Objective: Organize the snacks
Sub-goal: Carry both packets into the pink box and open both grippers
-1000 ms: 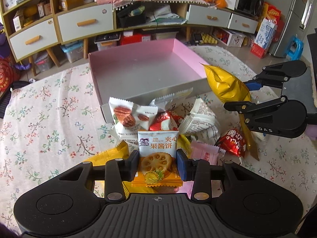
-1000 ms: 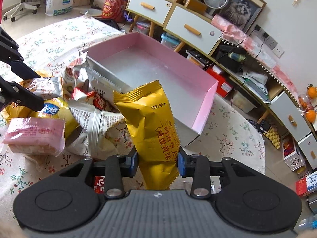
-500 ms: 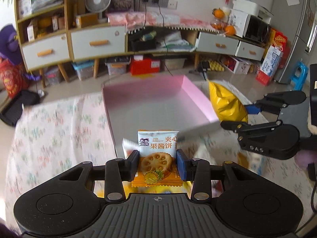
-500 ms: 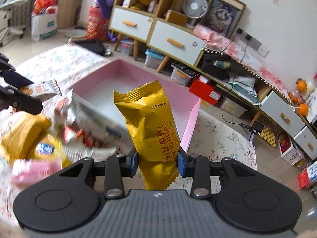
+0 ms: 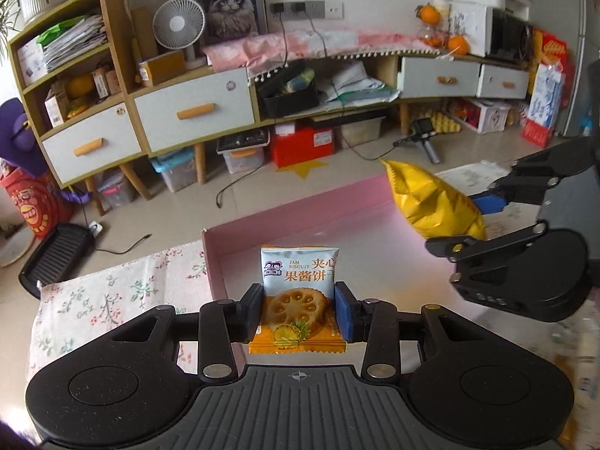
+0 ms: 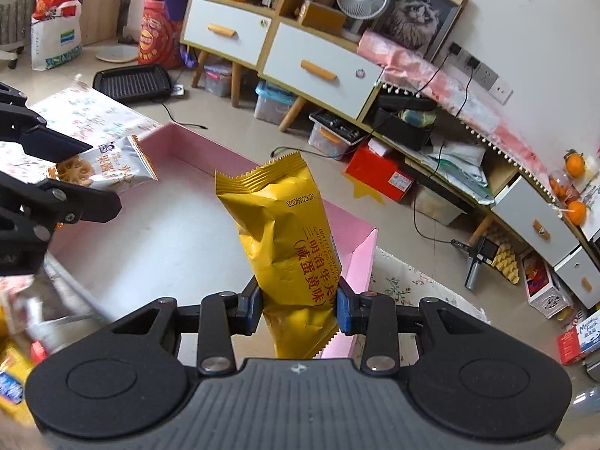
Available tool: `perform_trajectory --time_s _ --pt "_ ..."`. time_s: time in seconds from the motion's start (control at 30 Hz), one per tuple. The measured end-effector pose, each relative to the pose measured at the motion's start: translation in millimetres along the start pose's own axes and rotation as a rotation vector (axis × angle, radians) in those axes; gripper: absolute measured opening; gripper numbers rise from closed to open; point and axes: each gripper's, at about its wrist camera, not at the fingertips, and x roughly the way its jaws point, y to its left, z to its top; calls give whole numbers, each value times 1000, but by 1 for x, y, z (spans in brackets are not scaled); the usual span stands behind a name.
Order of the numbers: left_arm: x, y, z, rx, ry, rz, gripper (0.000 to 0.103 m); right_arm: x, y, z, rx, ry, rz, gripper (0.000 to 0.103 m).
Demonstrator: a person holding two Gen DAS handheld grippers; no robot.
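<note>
Both packets have come up off the snack heap and now hang over the pink box [image 6: 157,247]; a second ago they were low over the pile in front of it. Judged from this, the carry is nearly done and the drop into the box is the next step.

Left side: the left gripper [image 5: 299,313] has its fingers [image 5: 252,311] narrowed onto the jam biscuit packet [image 5: 299,292], pads pressing its two side edges. The packet stands upright, orange lower half between the pads, pale blue top above them. It sits over the near-left part of the box, just inside the left wall. The gripper points forward and down toward the box floor, which is bare where visible.

Right side: the right gripper [image 6: 299,309] clamps the yellow snack bag [image 6: 285,232] low on its body, fingers narrow. The bag rises upright with its crimped end on top and leans a little left. It hangs over the right half of the box, near the right wall. Same forward, downward tilt.

The two tools are near each other, not touching. The floral-clothed desk [image 5: 112,300] carries the box; blurred leftover snacks [image 6: 15,375] lie at the lower left of the right wrist view.
</note>
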Motion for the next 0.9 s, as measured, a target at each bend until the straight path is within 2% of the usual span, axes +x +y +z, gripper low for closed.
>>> perform_trajectory --time_s 0.2,0.37,0.43,0.5,0.53,0.9 --pt "27 8 2 -39 18 9 37 18 -4 -2 7 34 -11 35" --pt "40 7 2 -13 26 5 39 21 -3 3 18 33 -7 36" --pt "43 7 3 -13 32 -12 42 20 -1 4 2 29 -18 41" --pt "42 7 3 -16 26 -17 62 15 2 4 -12 12 -32 51" --pt "41 6 2 -15 16 -15 67 14 2 5 -15 7 -30 56" --pt "7 -5 2 14 0 -13 79 -12 -2 6 1 -30 -32 73"
